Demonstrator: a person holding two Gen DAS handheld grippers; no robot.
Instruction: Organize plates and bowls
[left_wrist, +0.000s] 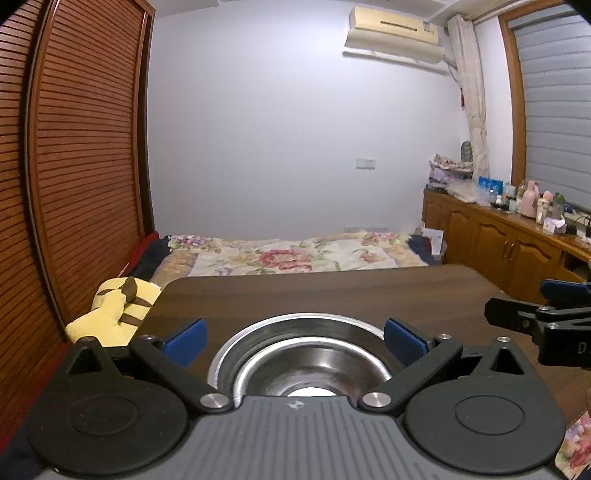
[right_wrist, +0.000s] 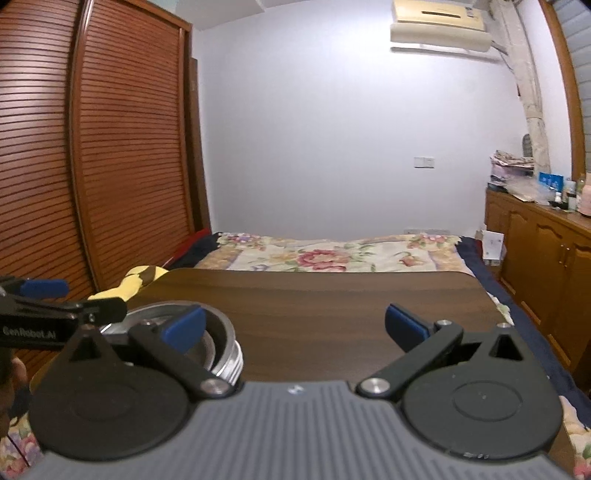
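Steel bowls (left_wrist: 299, 354), nested, sit near the table (left_wrist: 332, 295) front edge. Left gripper (left_wrist: 293, 341) spread wide, straddling them, nothing pinched. Right gripper (right_wrist: 293, 328) spread, empty, just right of bowls. Risk: slick rims, top bowl could slip or clatter if pinched off-centre.

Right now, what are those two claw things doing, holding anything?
Left gripper: open, holding nothing, above the steel bowls.
Right gripper: open, holding nothing, over the table.

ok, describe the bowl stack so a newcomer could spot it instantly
Find the dark wooden table at the foot of the floral bed. At its near left sit nested steel bowls, between the open left gripper fingers: the only shiny metal there.
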